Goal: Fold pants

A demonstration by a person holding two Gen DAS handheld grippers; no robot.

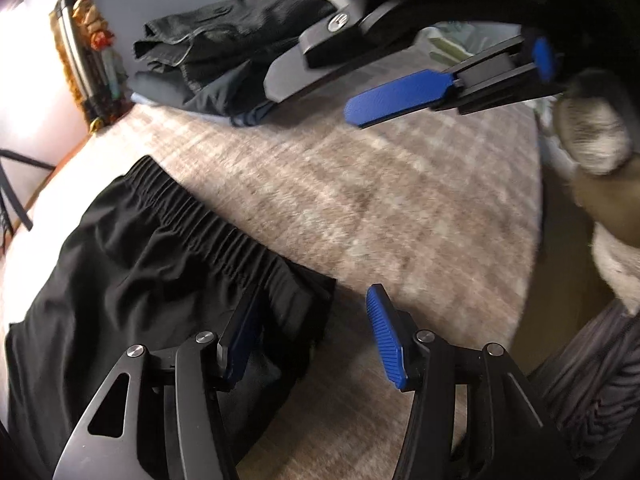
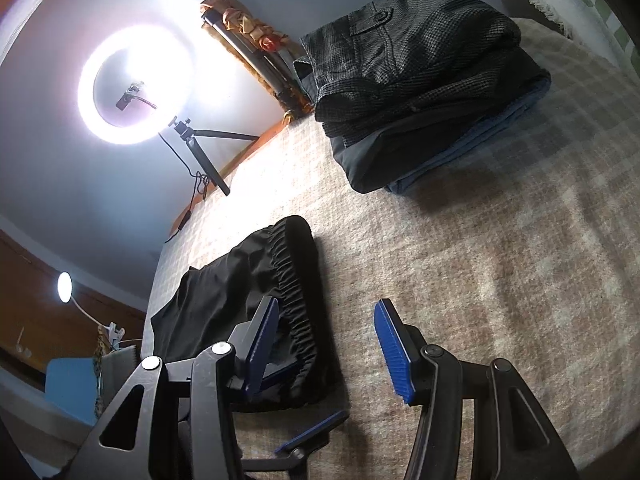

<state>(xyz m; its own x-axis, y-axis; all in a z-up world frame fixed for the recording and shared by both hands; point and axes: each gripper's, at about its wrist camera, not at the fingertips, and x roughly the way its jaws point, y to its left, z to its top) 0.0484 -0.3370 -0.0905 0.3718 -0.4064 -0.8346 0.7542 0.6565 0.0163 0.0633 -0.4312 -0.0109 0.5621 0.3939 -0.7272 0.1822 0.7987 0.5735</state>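
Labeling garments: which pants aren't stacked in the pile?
The black elastic-waist pants, lying alone on the plaid blanket by the fingers; the folded pile sits farther back.

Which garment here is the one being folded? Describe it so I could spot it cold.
On the plaid blanket covering the bed, look away from the stack of folded clothes by the wall. The black pants lie alone nearer the grippers, with a gathered elastic waistband; the stack is grey tweed and blue, and piled.
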